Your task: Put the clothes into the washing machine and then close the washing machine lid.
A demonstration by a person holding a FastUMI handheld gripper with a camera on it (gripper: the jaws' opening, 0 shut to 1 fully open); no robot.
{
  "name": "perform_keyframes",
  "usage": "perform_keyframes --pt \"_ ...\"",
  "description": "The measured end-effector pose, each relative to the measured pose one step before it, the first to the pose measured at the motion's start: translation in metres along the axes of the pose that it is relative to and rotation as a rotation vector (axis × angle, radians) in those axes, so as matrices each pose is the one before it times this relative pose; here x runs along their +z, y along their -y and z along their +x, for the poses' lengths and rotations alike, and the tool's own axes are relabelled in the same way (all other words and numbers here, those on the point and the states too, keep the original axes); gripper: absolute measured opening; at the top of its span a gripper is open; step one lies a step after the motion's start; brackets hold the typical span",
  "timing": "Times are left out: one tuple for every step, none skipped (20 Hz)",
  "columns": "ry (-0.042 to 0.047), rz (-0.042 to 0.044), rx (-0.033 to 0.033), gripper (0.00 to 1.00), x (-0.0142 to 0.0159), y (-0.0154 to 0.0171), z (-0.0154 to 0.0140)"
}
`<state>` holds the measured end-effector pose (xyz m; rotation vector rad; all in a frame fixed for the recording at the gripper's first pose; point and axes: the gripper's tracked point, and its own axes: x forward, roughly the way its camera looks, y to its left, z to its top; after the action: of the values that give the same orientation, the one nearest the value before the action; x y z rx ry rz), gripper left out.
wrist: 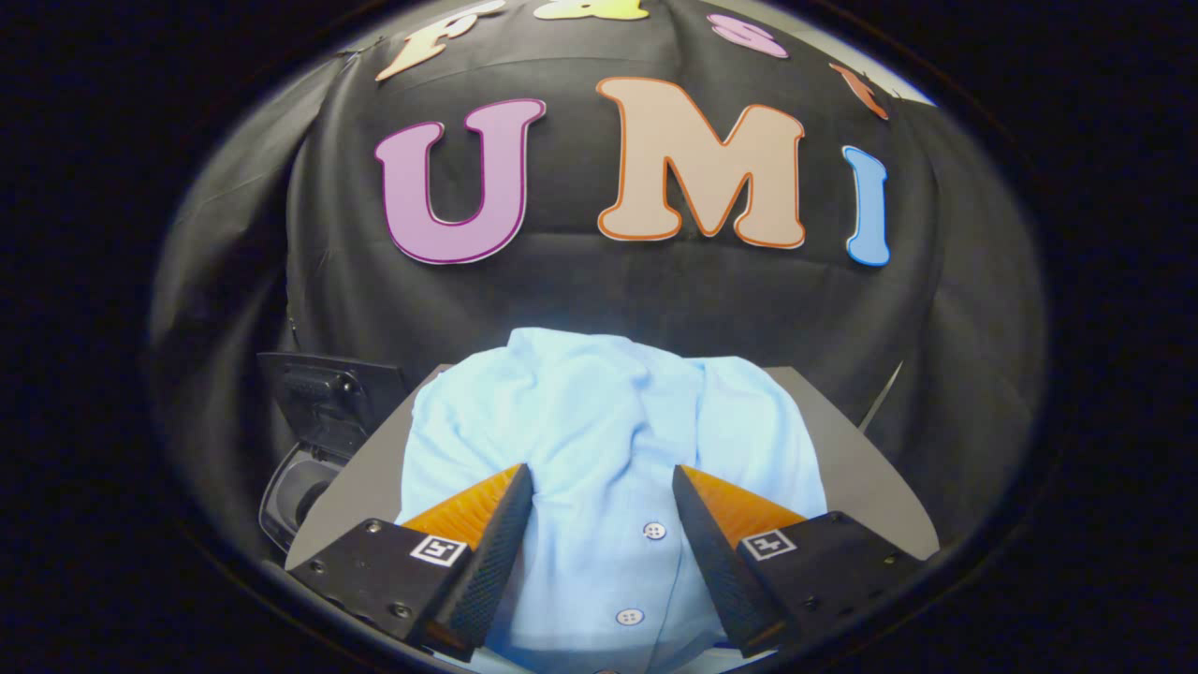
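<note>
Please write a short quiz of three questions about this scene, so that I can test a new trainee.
1. True or false: the lid of the washing machine is shut.
2. What lies between the fingers of the gripper? A) a towel B) a light blue shirt C) a sock
3. Fill in: the shirt lies on a grey ____.

Key
1. False: the lid stands open, to the left of the table.
2. B. The fingers are apart, over the buttoned front.
3. table

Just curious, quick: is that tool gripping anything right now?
Tool: open, holding nothing; its fingers straddle the crumpled light-blue buttoned shirt.
</note>
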<state>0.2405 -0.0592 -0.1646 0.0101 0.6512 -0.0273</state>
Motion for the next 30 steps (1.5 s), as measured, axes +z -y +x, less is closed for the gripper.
perform_keyframes --pt "-0.00045 -0.00275 0.00138 0.9 0.00015 -0.00081 0.00128" --pt "0.0019 0.00271 0.00162 0.83 0.00219 -0.00052 -0.00044" --pt "-0.00672 0.0025 0.00437 0.8 -0.00159 -0.00259 0.00089" --pt "0.00053 -0.00475 0.00999 0.72 0.00057 -0.00337 0.00061" --pt "-0.00275 -0.00837 0.0072 0.67 -0.00014 -0.00391 0.00125" --pt "0.00288 -0.00927 0.00268 0.54 0.00165 -0.00332 -0.00039" --pt "-0.00007 -0.00773 -0.00053 0.47 -0.00045 -0.00236 -0.00049" --pt "0.00147 -0.00677 -0.00641 0.4 0.00029 -0.00108 -0.00034" --pt "-0.00016 0.00018 -0.00424 0.32 0.00036 -0.00213 -0.00077" --pt "0.00045 0.00448 -0.0068 0.27 -0.00046 0.00014 0.00003" --pt "0.00646 0.00653 -0.00389 0.22 0.00085 -0.00046 0.00041" --pt "0.00796 0.00768 -0.00168 0.18 0.00048 0.00004 -0.00115" --pt "0.0177 0.01283 0.00016 0.16 0.00102 -0.00015 -0.00023" --pt "0.01325 0.01146 0.0044 0.12 0.00076 -0.00053 -0.00086" --pt "0.01247 0.01811 0.00678 0.1 -0.00022 -0.00167 -0.00059" --pt "0.00856 0.02308 0.01043 0.08 0.00099 -0.00339 -0.00071" --pt "0.00353 0.01919 0.01136 0.07 -0.00012 -0.00418 -0.00075" --pt "0.00277 0.01045 0.00774 0.06 0.00039 -0.00529 -0.00036" --pt "0.00036 -0.00214 0.00478 0.06 -0.00075 -0.00534 -0.001" --pt "0.00053 -0.00433 0.00593 0.06 -0.00031 -0.00635 -0.00079" --pt "-0.00057 0.00059 0.01307 0.06 -0.00005 -0.00875 -0.0009" --pt "-0.00198 0.0036 0.02013 0.06 -0.00031 -0.01087 0.00019" --pt "-0.00364 0.00218 0.02166 0.06 -0.00096 -0.01258 -0.00061" --pt "-0.00391 -0.00344 0.02186 0.06 -0.00035 -0.01288 0.00018" --pt "-0.00391 -0.00435 0.02284 0.06 -0.00135 -0.01422 -0.00023" --pt "-0.0011 -0.00068 0.02355 0.06 0.00015 -0.01449 -0.00019" --pt "-0.00275 0.00154 0.02589 0.06 -0.00084 -0.01453 0.0004" --pt "0.00048 0.0071 0.02754 0.06 0.00097 -0.01453 0.00091" --pt "-0.00294 0.00395 0.02658 0.06 -0.00169 -0.01492 0.00167" --pt "-0.00305 0.00093 0.02035 0.06 0.00003 -0.01282 0.00206"
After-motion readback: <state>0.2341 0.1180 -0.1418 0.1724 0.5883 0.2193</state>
